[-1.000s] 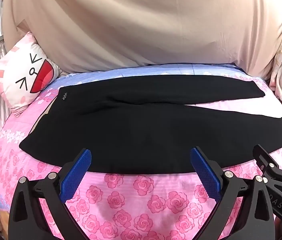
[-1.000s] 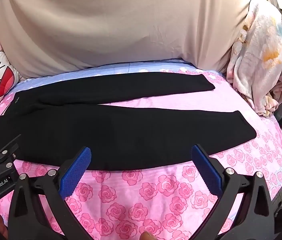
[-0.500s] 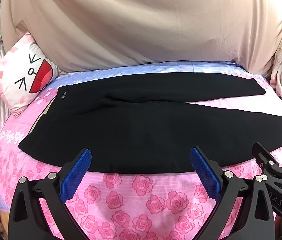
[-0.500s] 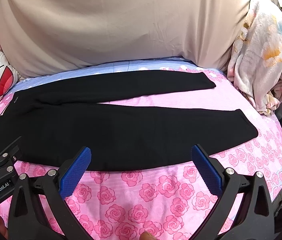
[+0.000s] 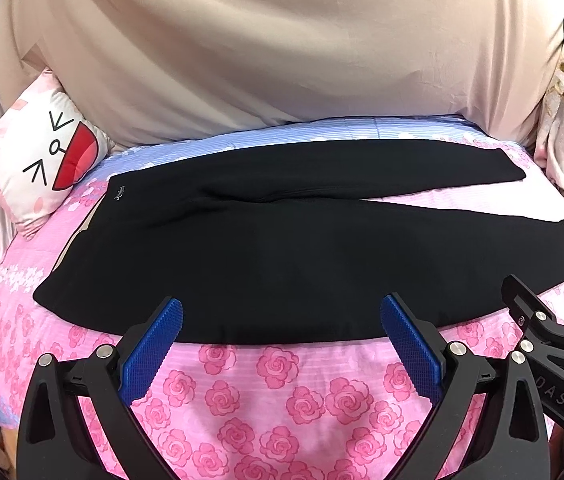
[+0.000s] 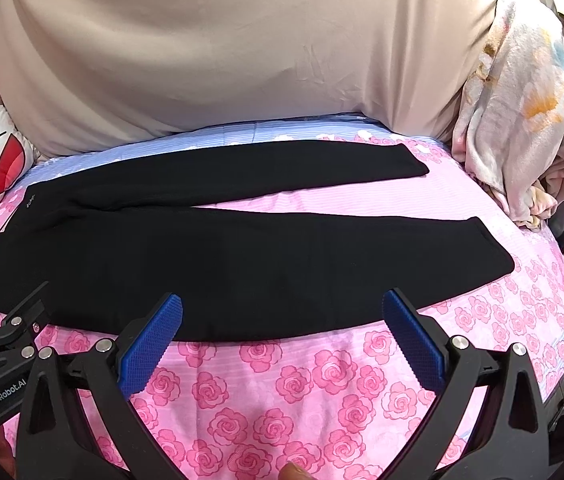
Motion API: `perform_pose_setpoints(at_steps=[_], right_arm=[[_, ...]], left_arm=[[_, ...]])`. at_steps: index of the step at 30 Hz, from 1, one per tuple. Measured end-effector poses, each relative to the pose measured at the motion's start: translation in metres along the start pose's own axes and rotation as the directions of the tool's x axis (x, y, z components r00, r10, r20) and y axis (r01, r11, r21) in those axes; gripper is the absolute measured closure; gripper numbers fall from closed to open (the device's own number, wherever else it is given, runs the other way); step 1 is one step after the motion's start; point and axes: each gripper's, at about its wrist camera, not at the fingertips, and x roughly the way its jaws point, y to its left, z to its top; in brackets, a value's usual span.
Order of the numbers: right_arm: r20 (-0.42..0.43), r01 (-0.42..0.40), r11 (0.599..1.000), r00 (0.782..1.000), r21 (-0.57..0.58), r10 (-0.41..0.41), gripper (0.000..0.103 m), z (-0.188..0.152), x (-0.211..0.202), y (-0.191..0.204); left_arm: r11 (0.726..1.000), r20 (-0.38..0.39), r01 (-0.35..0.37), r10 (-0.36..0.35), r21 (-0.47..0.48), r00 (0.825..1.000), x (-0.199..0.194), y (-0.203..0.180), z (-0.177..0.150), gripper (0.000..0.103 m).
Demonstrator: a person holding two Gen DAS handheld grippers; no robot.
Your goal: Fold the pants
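While both tools hang above the near edge of the bed, the items read as follows.

Item 1: black pants (image 5: 282, 264), spread flat and unfolded across the bed, waistband toward the left, both legs running to the right. The far leg lies apart from the near leg at the cuffs, with a strip of sheet showing between them. A small pale logo sits near the waistband's far corner.

Item 2: left gripper (image 5: 281, 336), jaws spread wide, blue pads facing inward, holding nothing. Its tips appear over the near hem of the pants; contact cannot be told.

Item 3: right gripper (image 6: 282, 332), jaws likewise spread wide, nothing between them. It sits just beside the left tool, to its right, over the near leg.

Item 4: bed sheet (image 6: 322, 392), pink with a rose print, turning to a blue stripe at the far side.

Item 5: cartoon-face pillow (image 5: 37, 156), at the far left corner, clear of the pants.

Item 6: beige cloth (image 5: 282, 48), draped behind the bed.

Item 7: floral blanket (image 6: 522, 120), heaped at the right.
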Motion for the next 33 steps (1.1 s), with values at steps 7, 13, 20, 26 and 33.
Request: perform_pose_setpoints(at_steps=[7, 13, 20, 26, 33], right_arm=[[-0.002, 0.002, 1.000, 1.000, -0.007, -0.002, 0.005, 0.0006, -0.0008, 0.0050], [-0.001, 0.005, 1.000, 1.000, -0.009, -0.005, 0.005, 0.0002, -0.0008, 0.0053], [0.000, 0.008, 1.000, 1.000, -0.008, -0.008, 0.005, 0.0010, -0.0008, 0.0066], [-0.002, 0.006, 1.000, 1.000, -0.008, -0.006, 0.005, 0.0009, -0.0004, 0.0048], [-0.003, 0.002, 1.000, 1.000, -0.009, -0.002, 0.005, 0.0008, 0.0007, 0.0036]], left_arm=[[1.000, -0.002, -0.007, 0.007, -0.010, 1.000, 0.0000, -0.0006, 0.0017, 0.006], [1.000, -0.004, -0.006, 0.006, -0.014, 1.000, 0.0003, 0.0023, 0.0016, 0.006], [1.000, -0.008, -0.004, 0.004, -0.013, 1.000, 0.0022, 0.0038, 0.0020, 0.006], [1.000, -0.006, -0.010, 0.010, -0.015, 1.000, 0.0028, 0.0030, 0.0018, 0.006], [1.000, -0.011, -0.019, 0.019, -0.010, 1.000, 0.0055, 0.0023, 0.0016, 0.006]])
